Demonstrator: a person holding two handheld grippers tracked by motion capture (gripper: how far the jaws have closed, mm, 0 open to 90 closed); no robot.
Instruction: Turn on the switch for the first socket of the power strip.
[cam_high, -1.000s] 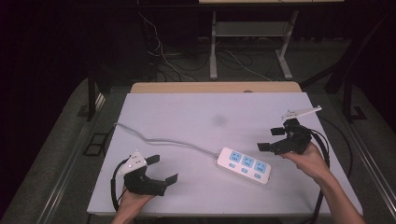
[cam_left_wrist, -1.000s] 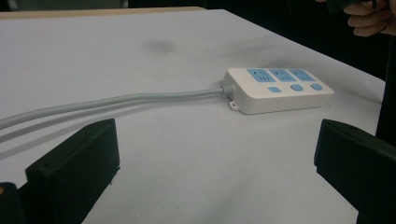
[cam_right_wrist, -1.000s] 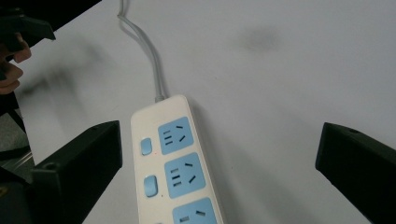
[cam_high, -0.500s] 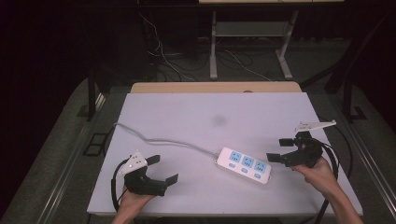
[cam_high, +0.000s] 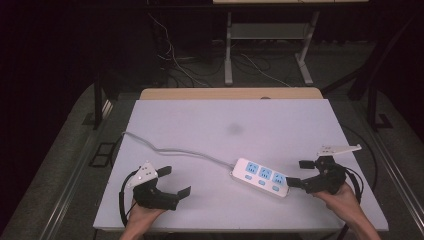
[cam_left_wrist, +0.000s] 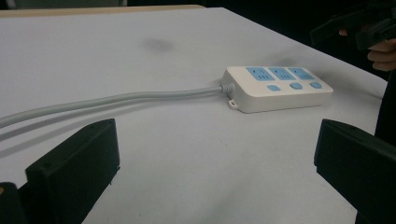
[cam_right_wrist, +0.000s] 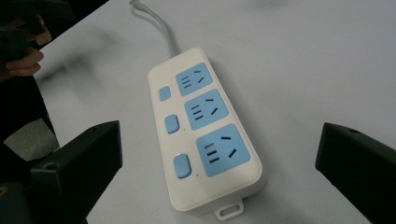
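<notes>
As laid, power strip (cam_high: 261, 177) diagonal, cord far-left

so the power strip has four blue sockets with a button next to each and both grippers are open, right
Not quite: the power strip has three blue sockets, not four, as the right gripper view shows. Each does have a button beside it, and both the left gripper and the right gripper are open.

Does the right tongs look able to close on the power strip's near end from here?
Probably yes: the right tongs stand open beside the power strip, with bare table between them.
</notes>
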